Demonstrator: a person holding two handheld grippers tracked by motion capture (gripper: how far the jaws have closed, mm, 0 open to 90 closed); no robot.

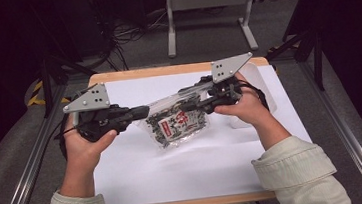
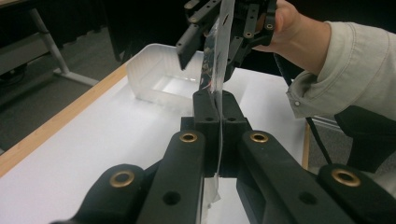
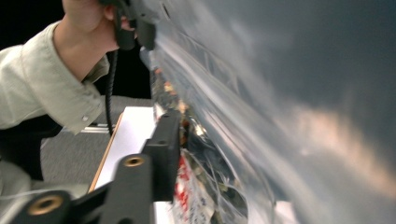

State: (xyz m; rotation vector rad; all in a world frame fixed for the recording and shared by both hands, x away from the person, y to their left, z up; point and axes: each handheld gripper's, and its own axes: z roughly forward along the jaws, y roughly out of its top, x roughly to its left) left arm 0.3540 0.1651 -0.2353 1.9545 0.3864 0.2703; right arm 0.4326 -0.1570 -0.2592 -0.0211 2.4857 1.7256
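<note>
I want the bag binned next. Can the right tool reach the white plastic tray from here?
Probably yes: the white plastic tray sits just beyond the right tool, nothing between, though the tool holds the clear snack bag.

A dark room with a table in the middle.

The table [image 1: 186, 177] has a white top and a wooden edge. The floor [image 1: 8, 154] is grey carpet. Metal rails [image 1: 31, 161] run along both sides of the table. Behind it stands a grey metal frame [image 1: 208, 1] with two legs. Black cables [image 1: 132, 34] lie tangled on the floor near it. The back of the room is very dark.
</note>
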